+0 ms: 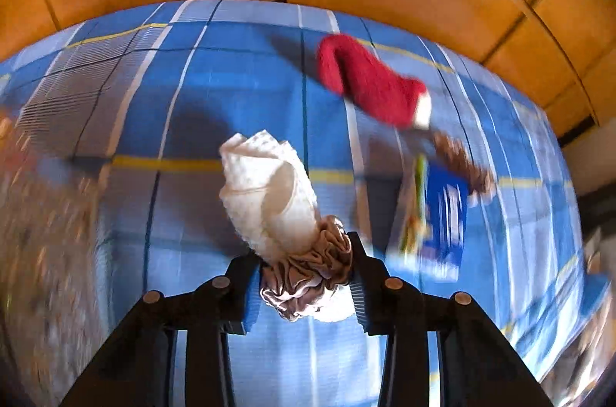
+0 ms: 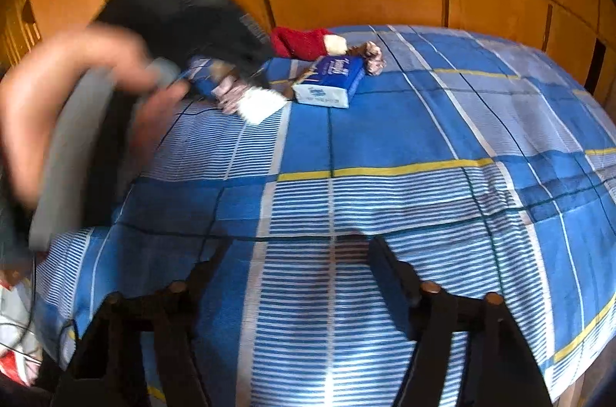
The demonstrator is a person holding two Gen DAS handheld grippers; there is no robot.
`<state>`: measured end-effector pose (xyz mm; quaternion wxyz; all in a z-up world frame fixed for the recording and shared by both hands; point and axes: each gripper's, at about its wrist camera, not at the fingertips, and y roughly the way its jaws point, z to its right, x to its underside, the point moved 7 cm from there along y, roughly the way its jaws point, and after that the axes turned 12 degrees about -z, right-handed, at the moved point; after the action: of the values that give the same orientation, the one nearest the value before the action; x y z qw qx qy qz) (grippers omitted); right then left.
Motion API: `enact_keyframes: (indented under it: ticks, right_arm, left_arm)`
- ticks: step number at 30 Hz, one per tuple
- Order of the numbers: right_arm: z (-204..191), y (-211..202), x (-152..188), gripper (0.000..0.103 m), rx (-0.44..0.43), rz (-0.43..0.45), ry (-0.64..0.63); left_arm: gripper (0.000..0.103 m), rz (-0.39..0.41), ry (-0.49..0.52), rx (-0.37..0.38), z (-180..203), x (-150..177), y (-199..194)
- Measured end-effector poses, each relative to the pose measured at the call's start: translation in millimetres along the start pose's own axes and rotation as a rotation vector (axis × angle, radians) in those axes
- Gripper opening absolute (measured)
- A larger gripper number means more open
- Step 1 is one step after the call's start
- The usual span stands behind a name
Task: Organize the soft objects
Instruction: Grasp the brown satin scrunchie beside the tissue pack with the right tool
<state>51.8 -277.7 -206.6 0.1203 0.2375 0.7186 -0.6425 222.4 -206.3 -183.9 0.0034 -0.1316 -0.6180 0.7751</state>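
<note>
Bed under blue plaid sheet [image 2: 385, 137]; far ahead of the right claw [image 2: 296, 253], slightly left, lie a red sock [image 2: 296, 41], blue tissue pack [image 2: 331, 81] and brown scrunchie [image 2: 373, 58], clustered close.

Both wrist views overlook bedspread [image 2: 385, 137]; share blue box [image 1: 442, 210].
</note>
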Motion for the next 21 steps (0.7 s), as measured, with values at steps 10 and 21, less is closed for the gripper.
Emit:
enact_keyframes:
  ticks: [10, 21]
  right_arm:
    - [64, -38, -28, 0.062, 0.025, 0.014, 0.081]
    - [53, 5, -156, 0.063, -0.071, 0.006, 0.024]
  left_arm:
    - [0.039, 0.122, 0.206, -0.025, 4, 66, -10]
    - [0.040, 0.232, 0.289, -0.018, 8, 67, -4]
